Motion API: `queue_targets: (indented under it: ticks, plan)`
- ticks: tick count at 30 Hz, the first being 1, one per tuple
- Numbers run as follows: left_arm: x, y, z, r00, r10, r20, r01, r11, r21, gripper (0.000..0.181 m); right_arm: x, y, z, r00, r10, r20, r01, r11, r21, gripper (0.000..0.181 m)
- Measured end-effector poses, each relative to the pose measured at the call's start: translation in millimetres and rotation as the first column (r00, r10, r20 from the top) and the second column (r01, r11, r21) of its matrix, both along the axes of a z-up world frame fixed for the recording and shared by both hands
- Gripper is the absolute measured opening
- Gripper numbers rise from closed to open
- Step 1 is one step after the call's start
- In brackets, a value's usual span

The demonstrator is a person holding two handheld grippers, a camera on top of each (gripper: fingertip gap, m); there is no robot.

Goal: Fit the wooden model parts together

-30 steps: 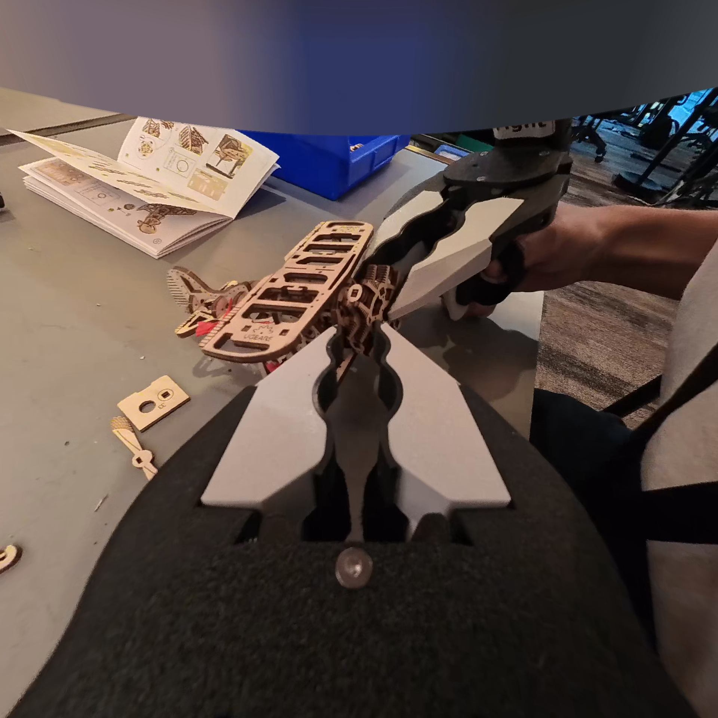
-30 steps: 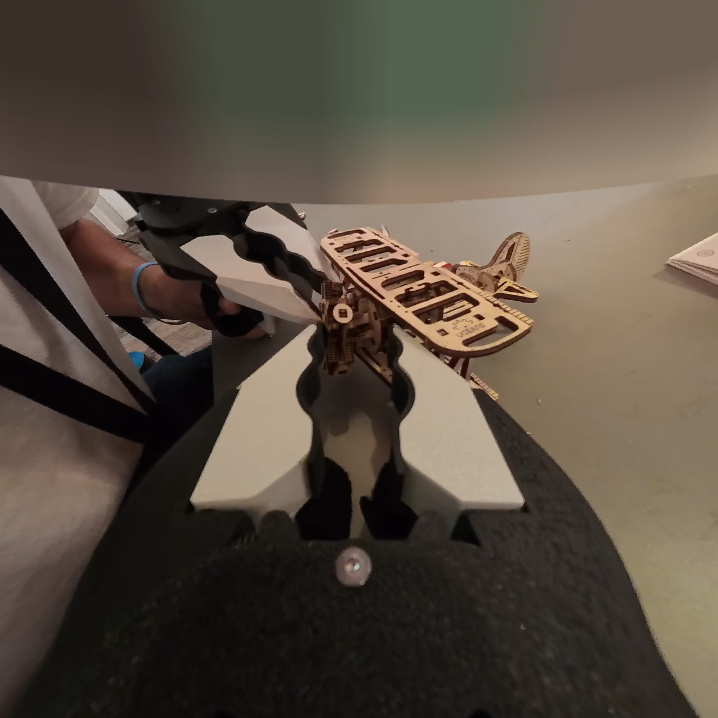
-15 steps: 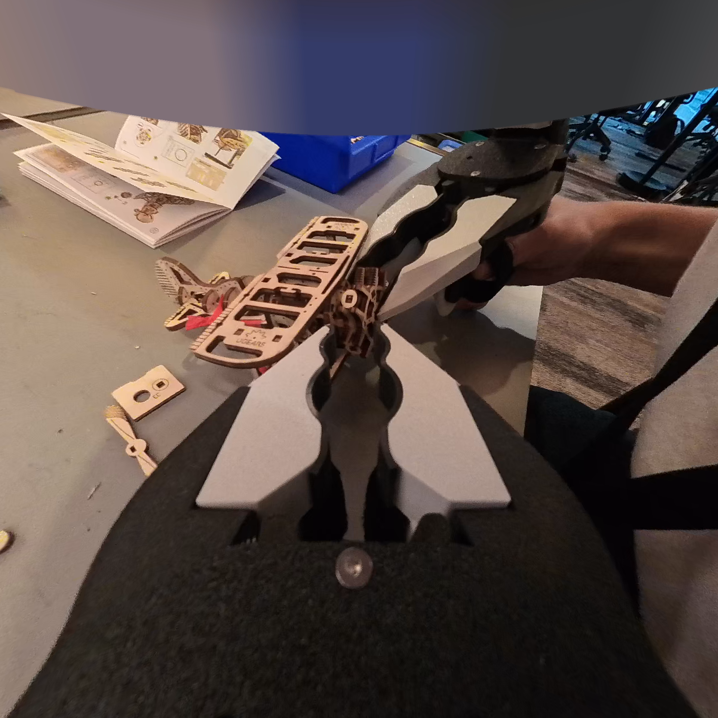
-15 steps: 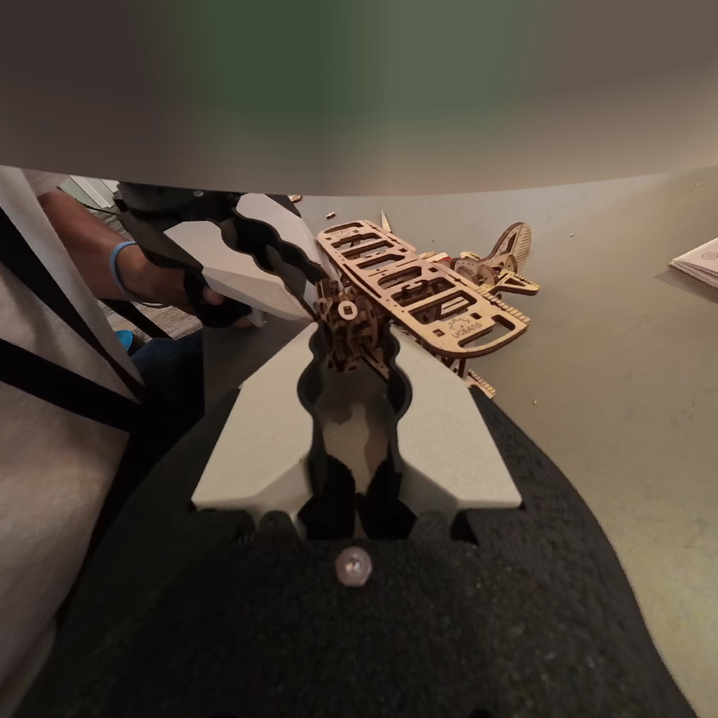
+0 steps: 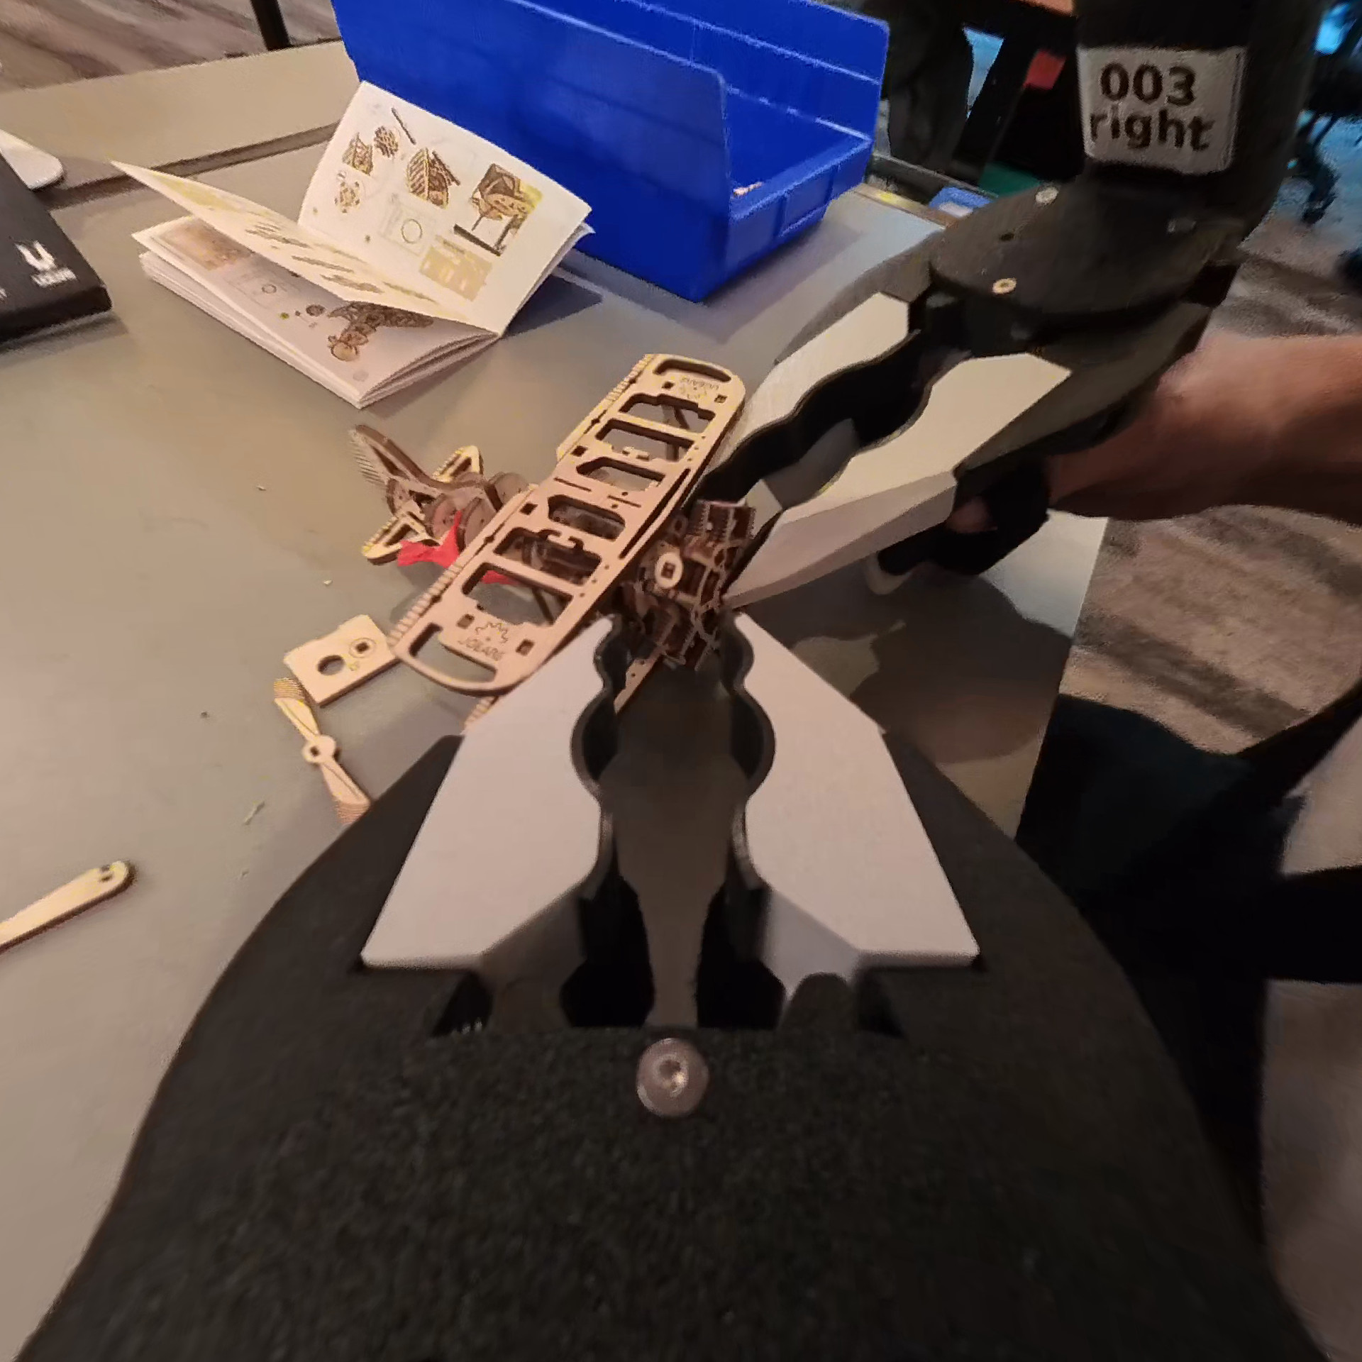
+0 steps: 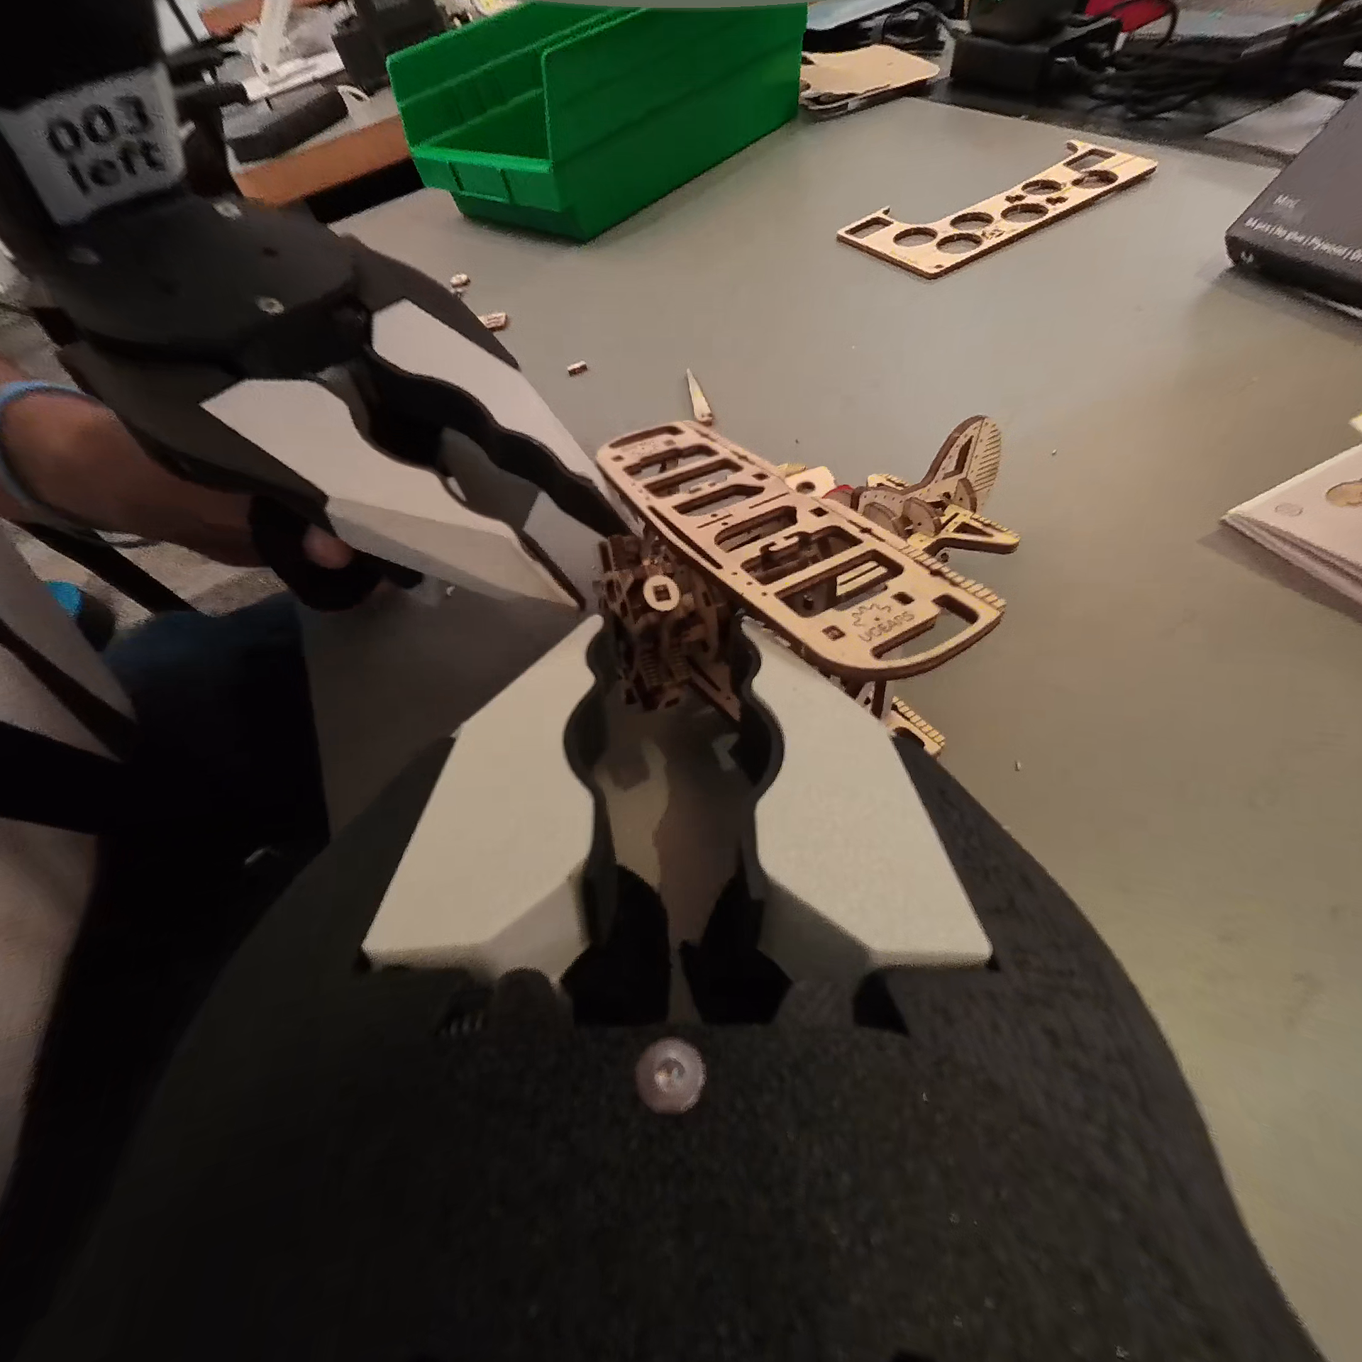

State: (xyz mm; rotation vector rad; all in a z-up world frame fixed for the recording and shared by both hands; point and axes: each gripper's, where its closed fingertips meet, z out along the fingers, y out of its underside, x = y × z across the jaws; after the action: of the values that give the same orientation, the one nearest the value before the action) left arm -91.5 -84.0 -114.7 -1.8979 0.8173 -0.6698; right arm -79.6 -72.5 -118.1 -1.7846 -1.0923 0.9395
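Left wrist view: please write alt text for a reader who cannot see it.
Two grippers, left gripper and right gripper, meet at the nose of a wooden model biplane on a grey table. An open instruction booklet and a blue bin lie behind.

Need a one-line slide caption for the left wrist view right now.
Both claws, left and right, grip the nose of the wooden biplane model over the grey table.

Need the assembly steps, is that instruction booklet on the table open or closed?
Open: the instruction booklet lies on the table with pages fanned upward.
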Motion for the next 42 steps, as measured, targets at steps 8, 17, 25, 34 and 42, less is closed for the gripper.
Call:
queue_targets:
  ticks: [8, 17, 25, 34, 42]
  plan:
    - [-33.1, 8.4, 30.5, 0.992, 0.03, -0.125, -0.013, 0.991, 0.136, 0.06, -6.2, -5.4, 3.3, 0.999, 0.02, 0.045, -0.022, 0.998, 0.05, 0.028]
    - [-11.3, 17.4, 9.1, 0.958, -0.241, -0.153, 0.238, 0.97, -0.043, 0.089, -11.7, -6.6, 22.0, 0.976, 0.125, 0.18, -0.149, 0.981, 0.128, 0.027]
    - [-5.6, 12.2, 0.1, 0.95, -0.308, -0.059, 0.298, 0.945, -0.134, 0.067, -13.1, -10.0, 22.9, 0.974, 0.18, 0.139, -0.185, 0.982, 0.025, 0.028]
    - [-0.7, 12.6, 1.9, 0.959, -0.282, -0.005, 0.279, 0.951, -0.131, 0.063, -6.2, -13.1, 24.8, 0.964, 0.256, 0.068, -0.25, 0.965, -0.08, 0.036]
    - [1.9, 11.5, 3.2, 0.961, -0.274, 0.024, 0.275, 0.951, -0.143, 0.061, -1.6, -9.3, 24.1, 0.961, 0.27, 0.063, -0.265, 0.961, -0.078, 0.028]
